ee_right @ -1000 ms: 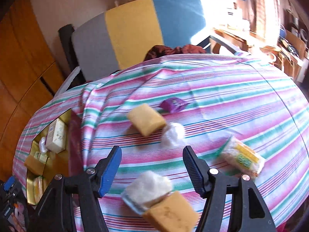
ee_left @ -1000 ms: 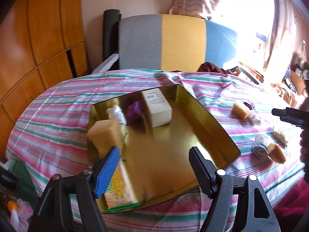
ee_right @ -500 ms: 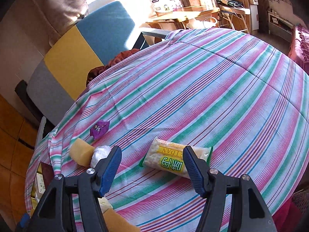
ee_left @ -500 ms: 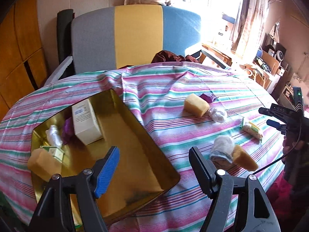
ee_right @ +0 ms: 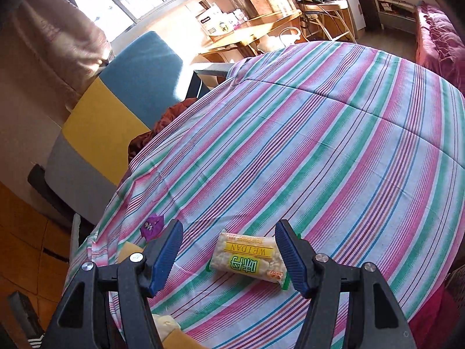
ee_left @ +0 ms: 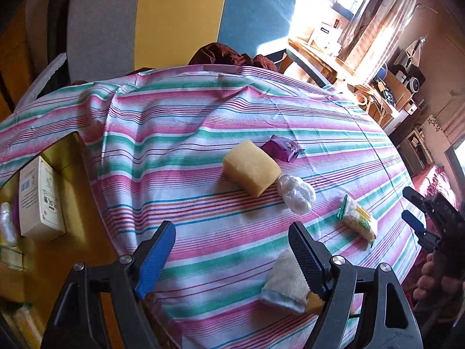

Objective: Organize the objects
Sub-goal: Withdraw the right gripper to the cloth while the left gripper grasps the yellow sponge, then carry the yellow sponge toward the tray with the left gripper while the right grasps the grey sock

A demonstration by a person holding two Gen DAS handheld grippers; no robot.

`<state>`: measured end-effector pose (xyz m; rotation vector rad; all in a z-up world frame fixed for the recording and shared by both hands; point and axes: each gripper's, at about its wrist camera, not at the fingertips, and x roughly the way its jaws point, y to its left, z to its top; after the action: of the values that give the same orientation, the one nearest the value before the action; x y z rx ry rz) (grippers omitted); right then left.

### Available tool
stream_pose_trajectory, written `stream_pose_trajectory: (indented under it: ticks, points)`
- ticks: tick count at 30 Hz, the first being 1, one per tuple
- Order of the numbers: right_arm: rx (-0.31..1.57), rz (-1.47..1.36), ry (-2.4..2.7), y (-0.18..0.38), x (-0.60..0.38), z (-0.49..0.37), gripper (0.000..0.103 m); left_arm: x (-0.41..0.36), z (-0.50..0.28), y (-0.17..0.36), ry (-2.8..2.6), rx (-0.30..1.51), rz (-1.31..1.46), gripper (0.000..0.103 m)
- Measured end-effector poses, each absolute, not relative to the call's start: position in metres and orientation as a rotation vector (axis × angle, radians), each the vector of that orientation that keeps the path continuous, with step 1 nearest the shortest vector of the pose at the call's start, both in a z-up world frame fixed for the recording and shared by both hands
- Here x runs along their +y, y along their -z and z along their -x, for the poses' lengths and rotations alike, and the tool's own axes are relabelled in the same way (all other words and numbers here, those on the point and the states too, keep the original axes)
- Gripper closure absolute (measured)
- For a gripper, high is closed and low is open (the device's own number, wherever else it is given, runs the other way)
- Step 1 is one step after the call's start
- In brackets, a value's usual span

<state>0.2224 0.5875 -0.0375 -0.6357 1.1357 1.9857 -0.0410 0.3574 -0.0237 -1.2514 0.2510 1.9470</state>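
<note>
Striped cloth covers the surface (ee_left: 180, 133), where a gold tray (ee_left: 69, 250) at the left edge is seen already holding a white box (ee_left: 37, 195), while a yellow sponge (ee_left: 251, 171), a white cloth bundle (ee_left: 286, 283), a clear-wrapped white lump (ee_left: 296, 193), a snack packet (ee_right: 250, 258) and a purple wrapper (ee_left: 283, 152) are left loose. The left hand-held gripper (ee_left: 232, 256) is held released over bare cloth, its jaws having just been opening, with nothing between them. The right hand-held gripper (ee_right: 229, 257) is poised unclenched, straddling the packet, which lies flat between the jaws without being pressed. A slip is judged likely: the slick packet could be pinched by one end and squirted out, or the loose cloth could be bunched and dragged along.
</note>
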Motion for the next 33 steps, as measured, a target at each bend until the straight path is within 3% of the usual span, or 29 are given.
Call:
stream_pose_trajectory:
  ticks: [19, 24, 29, 33]
  points:
    - [1.183, 0.738, -2.040, 0.047, 0.578, -0.202, 0.036, 0.443, 0.100, 0.069, -1.870, 0.025, 1.554, 0.022]
    - [1.187, 0.746, -2.040, 0.048, 0.579, -0.201, 0.036, 0.473, 0.101, 0.085, -1.914, 0.158, 1.561, 0.021]
    - [1.173, 0.764, -2.038, 0.050, 0.582, -0.199, 0.036, 0.474, 0.089, 0.094, -1.930, 0.291, 1.462, 0.038]
    - [1.141, 0.792, -2.056, 0.050, 0.579, -0.193, 0.036, 0.457, 0.082, 0.091, -1.925, 0.326, 1.402, 0.040]
